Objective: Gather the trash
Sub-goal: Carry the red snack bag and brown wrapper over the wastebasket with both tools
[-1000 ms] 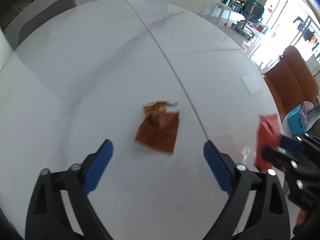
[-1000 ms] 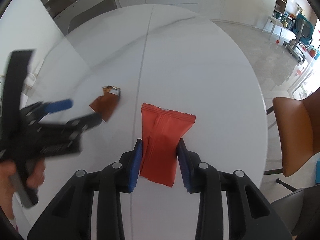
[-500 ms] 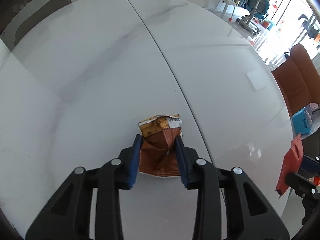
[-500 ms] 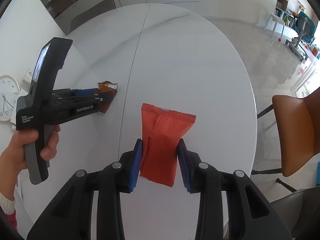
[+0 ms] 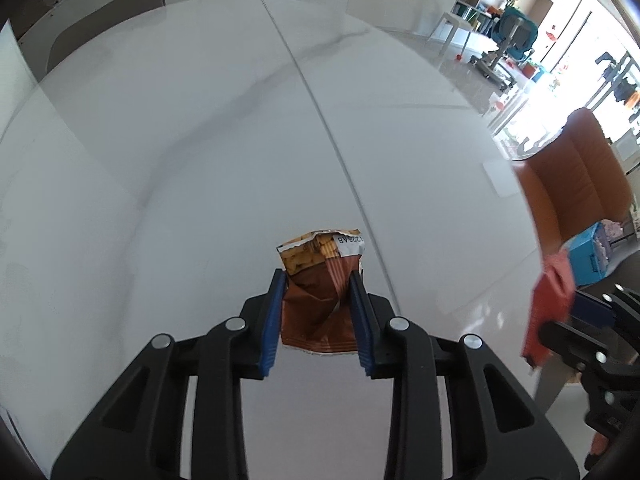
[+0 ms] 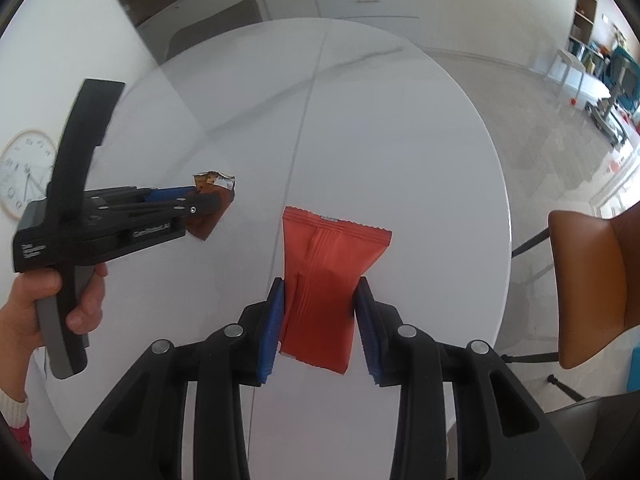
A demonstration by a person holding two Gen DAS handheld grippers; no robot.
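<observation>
A crumpled brown snack wrapper (image 5: 312, 258) with a torn top is pinched between the blue pads of my left gripper (image 5: 317, 280), which is shut on it just above the white marble table (image 5: 200, 140). My right gripper (image 6: 320, 286) is shut on a red snack packet (image 6: 332, 240), held over the table's near right part. In the right wrist view, the left gripper (image 6: 212, 202) and brown wrapper (image 6: 208, 226) hang at the left, held by a person's hand (image 6: 80, 300). The red packet (image 5: 550, 300) shows blurred at the right edge of the left wrist view.
An orange chair (image 6: 588, 280) stands at the table's right side. A grey chair (image 6: 216, 36) sits at the far end. A wall clock (image 6: 24, 172) leans at the left. A blue box (image 5: 592, 256) lies on the floor beyond the table edge.
My left gripper came down around the brown wrapper, shut on it and raised it off the table. The right gripper kept its hold on the red packet and drifted slightly.
</observation>
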